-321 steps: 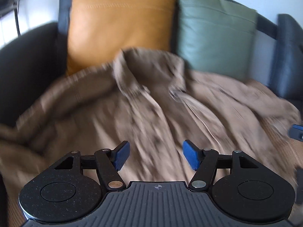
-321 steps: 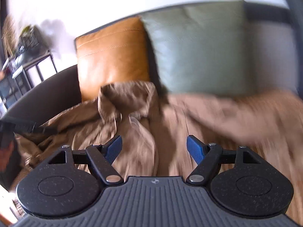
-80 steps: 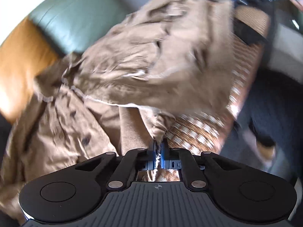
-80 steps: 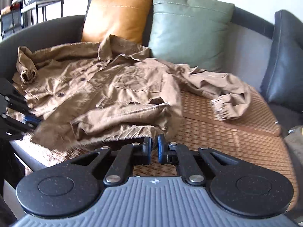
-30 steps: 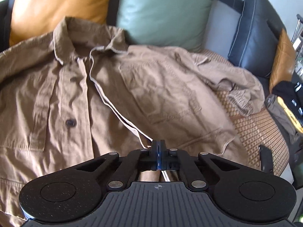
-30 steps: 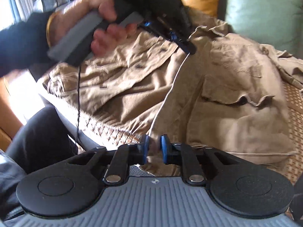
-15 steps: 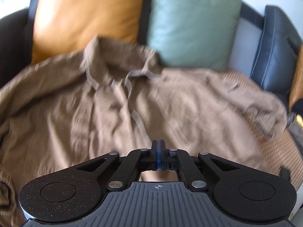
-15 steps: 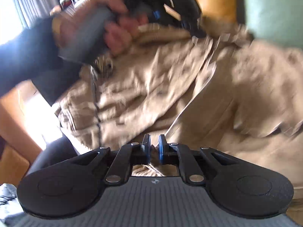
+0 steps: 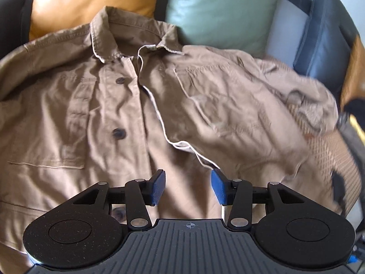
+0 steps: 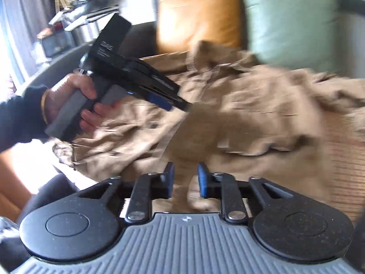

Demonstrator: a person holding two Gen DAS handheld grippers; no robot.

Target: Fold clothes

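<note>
Lying front-up across the woven seat of a dark sofa (image 9: 324, 36), the brown button-up jacket (image 9: 95, 105) has its collar toward the orange cushion (image 9: 91, 2) and the green cushion (image 9: 223, 11), which stand side by side against the backrest. The jacket front is unbuttoned, with the panel on the view's right overlapping the button placket. The left gripper (image 9: 188, 187) hovers above the lower front of the jacket with its blue-padded fingers (image 9: 157, 186) spread wide apart and nothing between them. The right gripper (image 10: 186, 179) is partly open, its fingers a narrow gap apart; jacket fabric appears in that gap, but motion blur prevents confirming contact. In the right wrist view, the person's left hand (image 10: 73, 105) grips the handle of the left gripper, positioned above the jacket (image 10: 251, 105). The jacket's far sleeve (image 9: 303, 96) lies bunched near the dark side cushion.
</note>
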